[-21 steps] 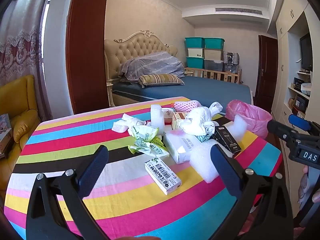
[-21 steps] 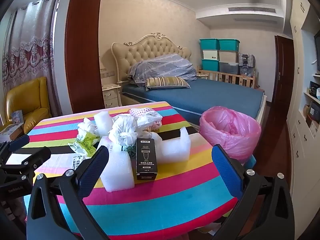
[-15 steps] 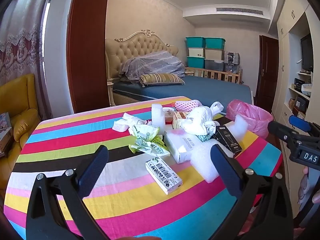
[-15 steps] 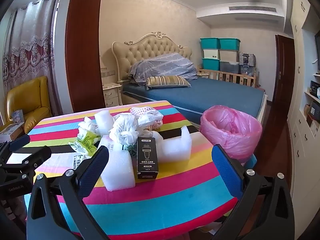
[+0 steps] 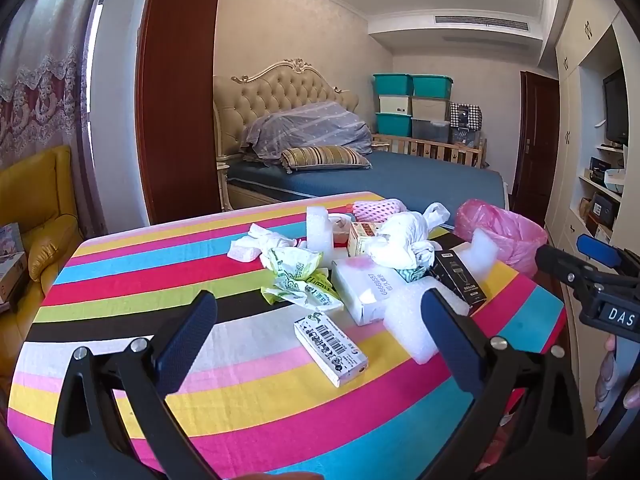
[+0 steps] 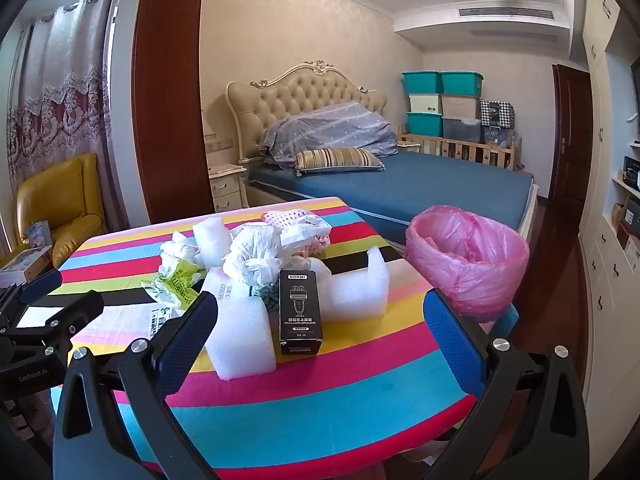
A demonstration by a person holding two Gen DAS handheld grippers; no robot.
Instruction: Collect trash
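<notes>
Tilting slightly downward, left gripper (image 5: 318, 336) and right gripper (image 6: 320, 330) hover, jaws apart, empty.

Four boxes (image 5: 330, 349), three foam blocks (image 6: 244, 336), one pink-lined bin (image 6: 468, 264).

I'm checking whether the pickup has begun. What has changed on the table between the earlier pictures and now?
Nothing visibly changed. The left tool and right tool hang open and empty above the striped table; the black box and the other trash lie as before.
</notes>
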